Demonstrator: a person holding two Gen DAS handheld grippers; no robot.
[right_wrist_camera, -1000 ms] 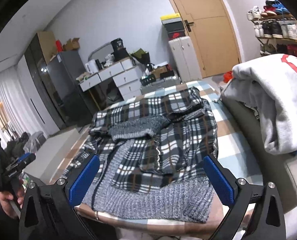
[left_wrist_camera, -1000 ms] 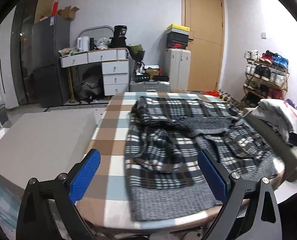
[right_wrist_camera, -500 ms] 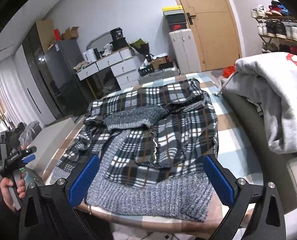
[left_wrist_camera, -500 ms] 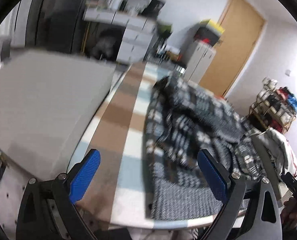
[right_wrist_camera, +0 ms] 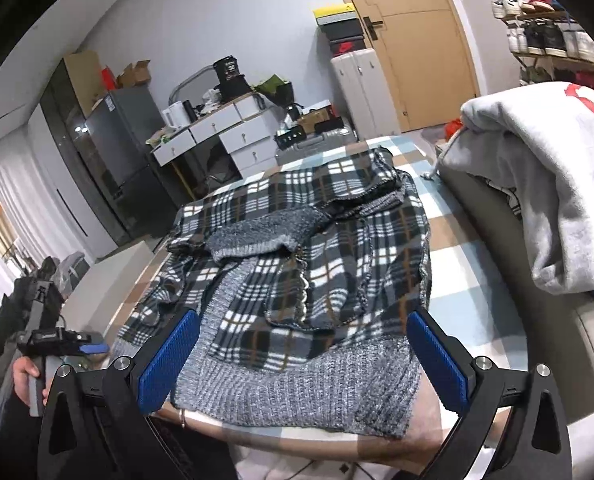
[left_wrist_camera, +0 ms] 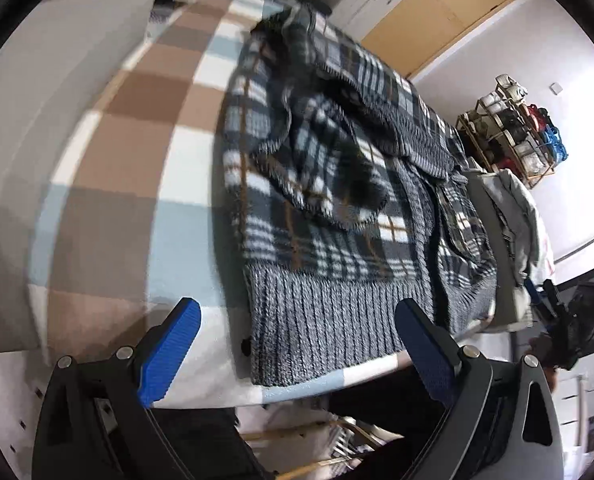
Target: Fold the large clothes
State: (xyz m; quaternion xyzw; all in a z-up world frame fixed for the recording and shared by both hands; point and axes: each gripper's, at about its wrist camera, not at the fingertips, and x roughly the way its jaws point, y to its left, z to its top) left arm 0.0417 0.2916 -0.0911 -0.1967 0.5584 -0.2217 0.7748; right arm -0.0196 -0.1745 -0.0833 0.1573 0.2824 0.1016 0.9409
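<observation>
On the checked table (left_wrist_camera: pixel 109 184) — plaid jacket (right_wrist_camera: pixel 321 264) (rumpled); left gripper (left_wrist_camera: pixel 297 354), right gripper (right_wrist_camera: pixel 303 360) gape wide.

I am holding my left tongs (left_wrist_camera: pixel 297 344) wide apart over the near edge of the table (left_wrist_camera: pixel 113 184), gripping nothing. The plaid jacket (left_wrist_camera: pixel 329 184) is lying rumpled on the checkered cloth, its grey ribbed hem (left_wrist_camera: pixel 321 320) sitting between my blue pads (left_wrist_camera: pixel 169 352). At three o'clock my other hand (left_wrist_camera: pixel 541 350) is showing, and a shoe rack (left_wrist_camera: pixel 513 132) at two o'clock.

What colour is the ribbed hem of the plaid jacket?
Grey, a flecked ribbed knit hem; the left wrist view shows it best.
</observation>
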